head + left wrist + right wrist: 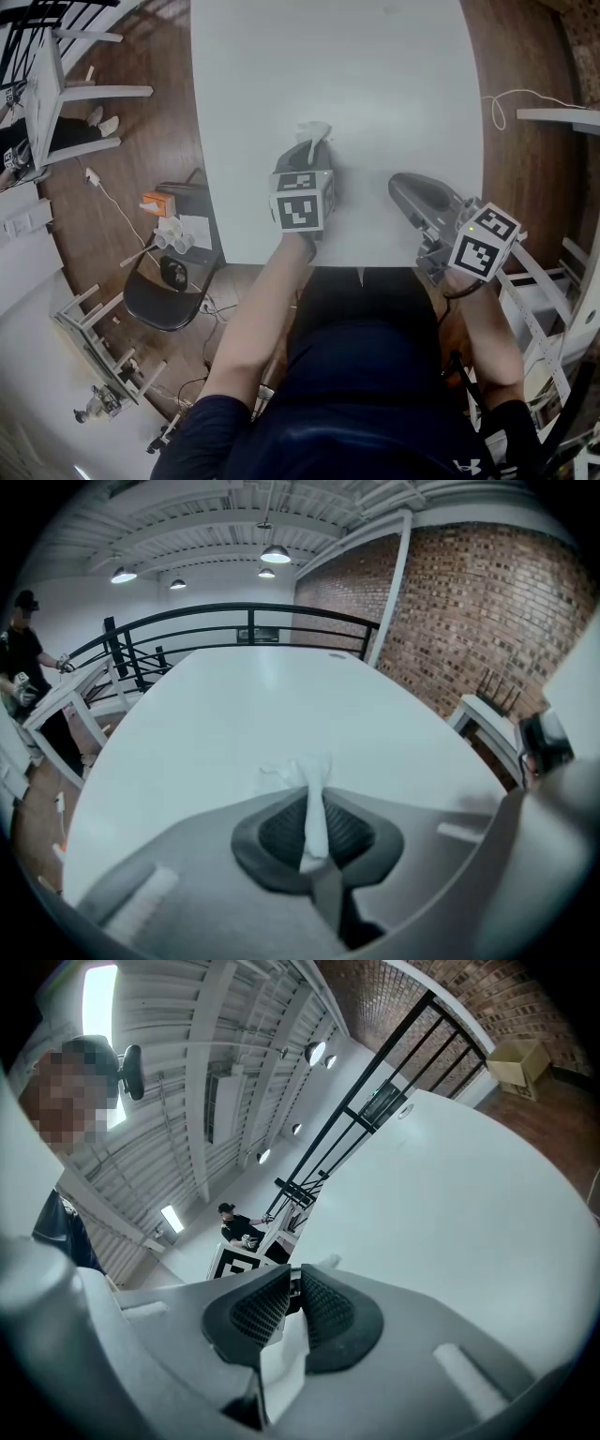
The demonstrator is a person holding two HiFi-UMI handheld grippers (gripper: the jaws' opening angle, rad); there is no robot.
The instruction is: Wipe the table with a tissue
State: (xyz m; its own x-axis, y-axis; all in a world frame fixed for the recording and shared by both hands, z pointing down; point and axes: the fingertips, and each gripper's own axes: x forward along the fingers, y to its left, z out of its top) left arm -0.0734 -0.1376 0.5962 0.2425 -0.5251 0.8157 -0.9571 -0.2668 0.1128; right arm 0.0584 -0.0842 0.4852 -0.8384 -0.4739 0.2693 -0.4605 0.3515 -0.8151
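Note:
A crumpled white tissue [314, 134] lies on the white table [375, 75] just beyond my left gripper [309, 150]. In the left gripper view the tissue [314, 803] runs as a thin strip between the two dark pads, and its loose end spreads on the tabletop [234, 724] in front. My left gripper [314, 794] is shut on it and points steeply down. My right gripper [398, 183] hovers to the right near the table's front edge. In the right gripper view its jaws [291, 1283] stand almost together with nothing between them.
A black chair [169, 291] with small items and an orange box [155, 202] stands left of the table. White frames [66, 94] stand at far left, and a cable [511, 98] lies on the wooden floor at right. A railing [244, 616] and a brick wall [506, 602] lie beyond the table.

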